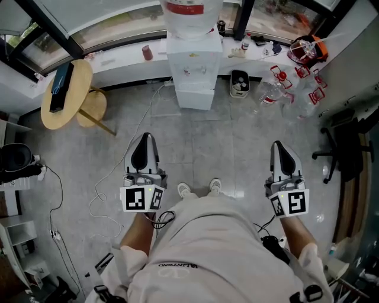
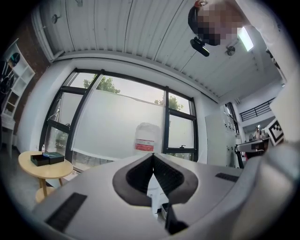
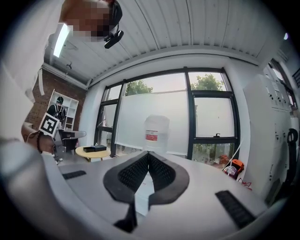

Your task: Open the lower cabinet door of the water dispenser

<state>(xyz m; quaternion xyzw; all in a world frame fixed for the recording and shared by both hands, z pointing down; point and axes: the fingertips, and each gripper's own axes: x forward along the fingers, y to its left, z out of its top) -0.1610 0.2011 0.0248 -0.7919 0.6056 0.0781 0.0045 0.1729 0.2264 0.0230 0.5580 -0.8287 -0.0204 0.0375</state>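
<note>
Both left gripper (image 1: pixel 144 139) and right gripper (image 1: pixel 279 145) are held shut, empty, well short of the white boxy water dispenser (image 1: pixel 190 62); its white lower cabinet door (image 1: pixel 195 98) is judged light, rigid, best pulled at its edge.

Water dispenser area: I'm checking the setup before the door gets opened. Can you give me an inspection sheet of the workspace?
Surface: grey tiled floor.
Job's things: water dispenser with bottle stands at the window ledge; lower cabinet door looks shut.
Clutter: round table bearing a black box; red-clipped containers on the floor.
Grippers: left gripper and right gripper both shut, empty, short of the dispenser.
Cables: white cable trails from the dispenser; black cable at left.
Surroundings: windows; office chair.
</note>
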